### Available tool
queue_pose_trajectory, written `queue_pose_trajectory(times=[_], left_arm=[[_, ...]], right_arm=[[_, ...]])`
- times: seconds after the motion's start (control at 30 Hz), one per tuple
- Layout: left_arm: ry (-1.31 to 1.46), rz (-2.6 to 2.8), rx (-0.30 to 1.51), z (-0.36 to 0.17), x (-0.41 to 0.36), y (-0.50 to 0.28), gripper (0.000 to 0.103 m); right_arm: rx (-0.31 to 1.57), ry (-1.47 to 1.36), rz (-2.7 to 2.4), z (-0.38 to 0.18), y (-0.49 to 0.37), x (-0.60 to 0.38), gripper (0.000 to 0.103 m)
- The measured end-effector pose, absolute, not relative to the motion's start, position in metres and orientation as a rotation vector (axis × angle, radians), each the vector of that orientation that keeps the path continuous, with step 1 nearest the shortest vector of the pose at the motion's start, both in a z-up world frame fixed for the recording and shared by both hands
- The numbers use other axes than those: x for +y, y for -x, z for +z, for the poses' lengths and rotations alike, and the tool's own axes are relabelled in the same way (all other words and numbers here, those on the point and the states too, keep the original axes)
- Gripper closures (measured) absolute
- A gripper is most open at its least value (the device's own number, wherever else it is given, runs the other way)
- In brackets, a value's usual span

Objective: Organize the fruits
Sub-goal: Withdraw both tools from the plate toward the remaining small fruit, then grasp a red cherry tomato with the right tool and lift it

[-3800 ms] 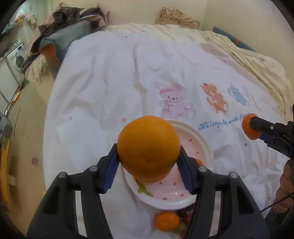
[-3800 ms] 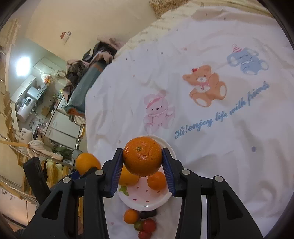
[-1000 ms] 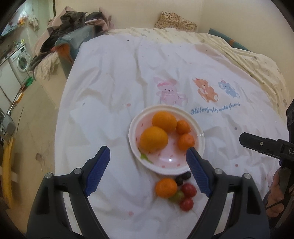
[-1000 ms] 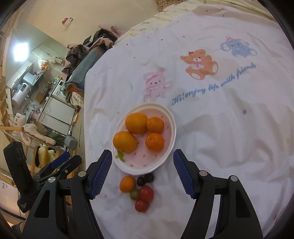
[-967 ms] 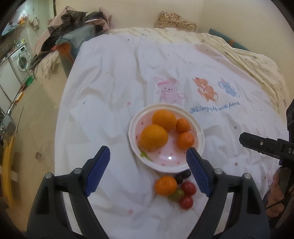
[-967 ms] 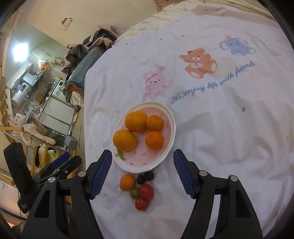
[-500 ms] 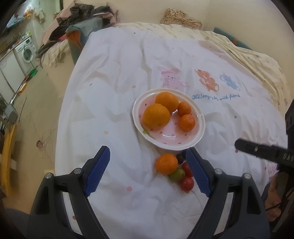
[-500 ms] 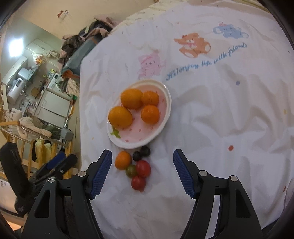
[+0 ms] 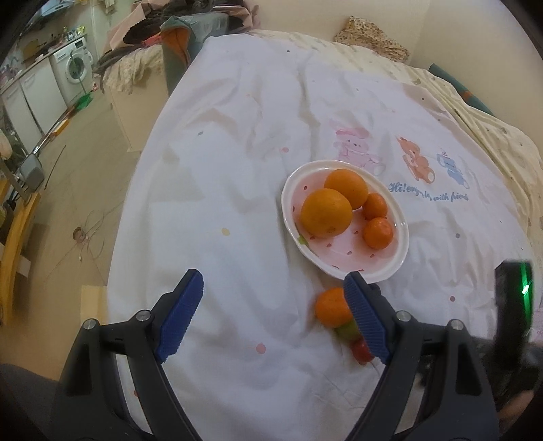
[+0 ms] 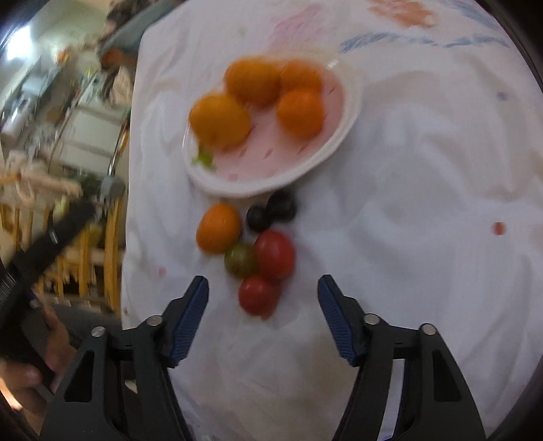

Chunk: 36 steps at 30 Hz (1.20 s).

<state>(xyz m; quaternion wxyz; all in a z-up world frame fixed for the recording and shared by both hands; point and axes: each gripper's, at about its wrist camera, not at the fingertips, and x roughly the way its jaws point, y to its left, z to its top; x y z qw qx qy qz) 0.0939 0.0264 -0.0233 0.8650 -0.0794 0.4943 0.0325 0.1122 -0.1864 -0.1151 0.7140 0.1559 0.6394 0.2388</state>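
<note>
A white and pink plate (image 9: 400,251) (image 10: 342,135) on the white sheet holds two large oranges (image 9: 326,212) (image 10: 220,122) and two small mandarins (image 9: 378,232) (image 10: 300,112). In front of it lie a loose mandarin (image 9: 331,306) (image 10: 219,228), two dark grapes (image 10: 281,206), a green tomato (image 10: 240,259) and two red tomatoes (image 10: 274,254). My left gripper (image 9: 273,307) is open and empty, left of the loose fruit. My right gripper (image 10: 263,307) is open and empty, low over the nearest red tomato (image 10: 258,294).
The white bedsheet (image 9: 237,190) with cartoon animal prints covers the bed. The bed's left edge drops to the floor (image 9: 78,190). A washing machine (image 9: 73,64) and piled clothes (image 9: 190,30) stand at the far left. The other gripper's body (image 9: 512,305) shows at right.
Both grippers let go of their oranges, which now sit on the plate. Both pulled back; the right one has since dropped closer to the loose tomatoes, and the left swung leftward.
</note>
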Motion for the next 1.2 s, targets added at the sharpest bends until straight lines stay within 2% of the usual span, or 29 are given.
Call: queue_pose_trajectory(times=[0.07, 0.3, 0.43, 0.87, 1.2], left_arm=[[0.174, 0.063, 1.036, -0.023, 0.027, -0.095, 0.02], [0.211, 0.037, 1.054, -0.025, 0.027, -0.098, 0.02], [0.227, 0.033, 1.064, -0.026, 0.028, -0.099, 0.02], [0.232, 0.041, 1.072, -0.026, 0.03, -0.098, 0.021], [0.218, 0.045, 1.09, -0.031, 0.027, -0.097, 0.02]], right_arm=[[1.423, -0.287, 0.55, -0.118, -0.108, -0.175, 0.048], [1.424, -0.145, 0.546, -0.13, -0.098, -0.152, 0.059], [1.409, -0.111, 0.526, -0.13, -0.099, -0.153, 0.07], [1.374, -0.154, 0.573, -0.083, -0.086, -0.189, 0.072], [1.206, -0.257, 0.524, -0.037, -0.104, -0.225, 0.072]])
